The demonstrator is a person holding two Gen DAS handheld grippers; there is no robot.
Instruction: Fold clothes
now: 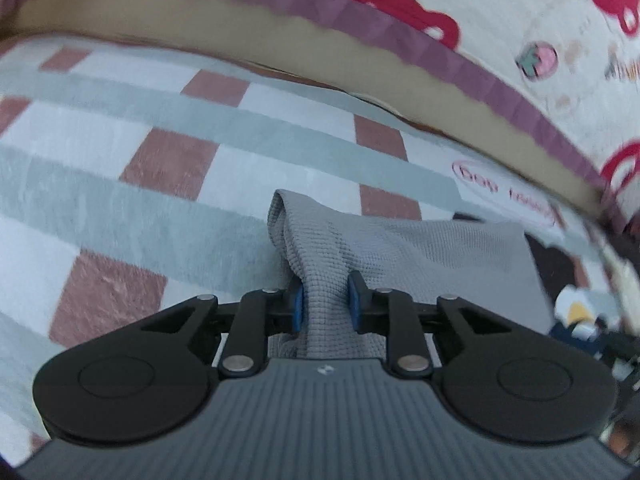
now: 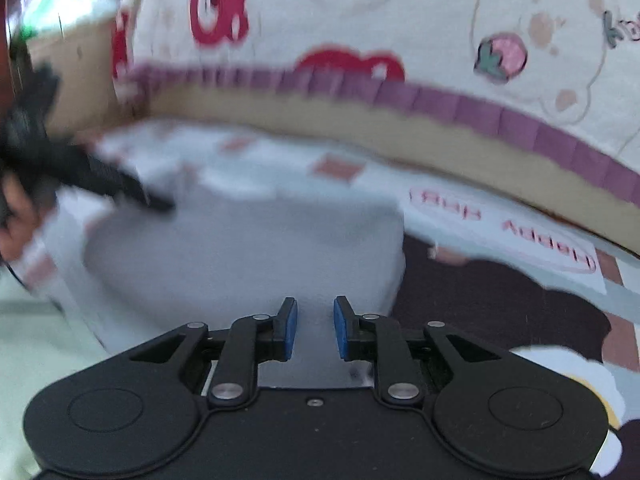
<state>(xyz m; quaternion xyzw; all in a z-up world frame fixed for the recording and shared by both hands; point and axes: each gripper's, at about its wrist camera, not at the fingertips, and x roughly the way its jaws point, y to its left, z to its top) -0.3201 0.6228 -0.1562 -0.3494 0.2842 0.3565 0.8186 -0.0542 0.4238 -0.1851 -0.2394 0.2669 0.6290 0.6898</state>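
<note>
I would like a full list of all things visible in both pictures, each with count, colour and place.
garment: one, grey, lying on the mat, one fold bunched between the left jaws.
mat: one, white with grey stripes and pink squares, under the garment.
sheet: one, cream with red prints and purple trim, over the beige edge behind the mat.
left gripper: one, black with blue pads, shut on the garment.
right gripper: one, black with blue pads, open above the garment.

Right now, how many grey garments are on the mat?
1. The grey garment lies on the checked mat, one bunched edge pinched in the left gripper. More could lie outside both views.
</note>
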